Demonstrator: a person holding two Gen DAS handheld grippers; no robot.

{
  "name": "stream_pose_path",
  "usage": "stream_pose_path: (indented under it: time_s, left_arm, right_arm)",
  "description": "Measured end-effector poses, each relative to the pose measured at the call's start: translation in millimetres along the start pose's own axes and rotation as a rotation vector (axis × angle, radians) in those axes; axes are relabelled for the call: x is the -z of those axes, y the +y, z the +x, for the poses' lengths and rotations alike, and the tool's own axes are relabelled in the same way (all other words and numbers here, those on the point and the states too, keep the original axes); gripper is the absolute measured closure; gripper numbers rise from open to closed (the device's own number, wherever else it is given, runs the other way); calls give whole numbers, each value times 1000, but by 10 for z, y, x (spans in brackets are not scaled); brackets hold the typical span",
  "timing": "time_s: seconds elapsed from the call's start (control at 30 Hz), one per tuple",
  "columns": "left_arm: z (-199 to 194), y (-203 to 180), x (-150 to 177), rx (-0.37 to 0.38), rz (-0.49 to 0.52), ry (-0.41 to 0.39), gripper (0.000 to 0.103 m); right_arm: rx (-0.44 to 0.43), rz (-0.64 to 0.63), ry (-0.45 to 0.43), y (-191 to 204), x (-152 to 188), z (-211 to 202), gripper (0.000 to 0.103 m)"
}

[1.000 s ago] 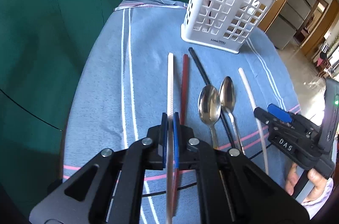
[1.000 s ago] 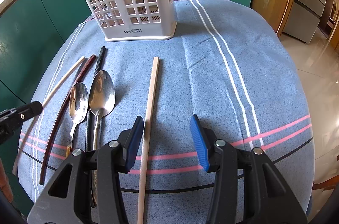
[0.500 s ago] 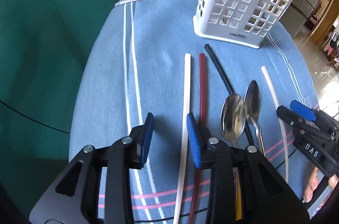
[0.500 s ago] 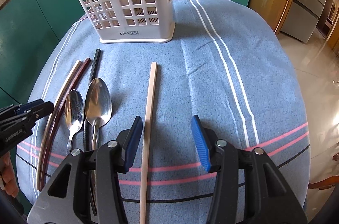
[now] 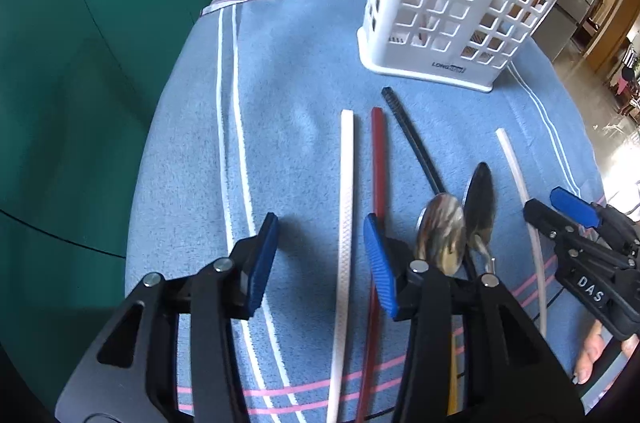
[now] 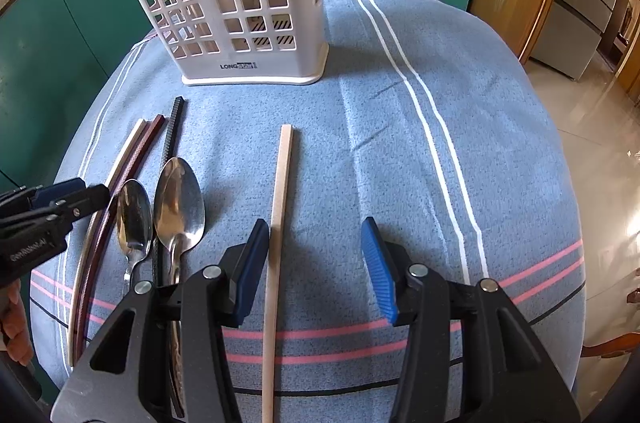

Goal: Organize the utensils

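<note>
FREE: bare blue cloth (image 6: 500, 183) right of the beige chopstick (image 6: 280, 207), and left of the white chopstick (image 5: 346, 207) | BLOCKED: white utensil basket (image 6: 248, 3) stands at the far end; spoons (image 6: 178, 199), red chopstick (image 5: 376, 159) and black chopstick (image 5: 412, 139) crowd the middle, possibly overlapping | NEAR: right gripper (image 5: 560, 211) beside the beige chopstick.

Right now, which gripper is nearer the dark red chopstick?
Left. The left gripper, jaws opening, straddles the white chopstick, and its right pad sits right over the dark red chopstick. The right gripper stands beyond the spoons, around the beige chopstick.
</note>
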State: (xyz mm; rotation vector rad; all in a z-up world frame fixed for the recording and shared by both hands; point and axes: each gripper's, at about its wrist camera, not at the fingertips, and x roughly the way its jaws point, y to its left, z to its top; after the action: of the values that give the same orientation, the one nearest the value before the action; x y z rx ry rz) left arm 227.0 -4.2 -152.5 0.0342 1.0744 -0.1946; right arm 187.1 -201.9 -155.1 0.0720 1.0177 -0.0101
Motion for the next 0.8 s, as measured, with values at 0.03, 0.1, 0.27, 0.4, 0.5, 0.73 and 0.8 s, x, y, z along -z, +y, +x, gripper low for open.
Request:
stream_pose_path:
  time_s: [0.03,0.1,0.27,0.4,0.5,0.73,0.8]
  left_arm:
    - [-2,17,1,0,-5,-1,62]
    - [-5,70,-3,-5,-18,-1,75]
    - [-7,193,6,-6,-47,2,87]
    - [-1,199,1,-9,-42,5,87]
    - [13,189,-39,-13,-30,13,75]
    - [34,176,-61,-15,-26,14,66]
    - [36,176,-62,-13,-27,13,64]
  right_arm:
    - [0,0,-1,-3,2,-1,55]
    - [-3,2,-3,-13,2,-2,55]
    - [-15,17,-4,-58,6,-25,75]
    - [-20,19,16,-89,-22,-23,88]
    - [-23,23,32,-104,-41,-23,88]
    - [-31,42,48,-157,-71,-3,76]
    - [-27,36,48,-148,-75,10,74]
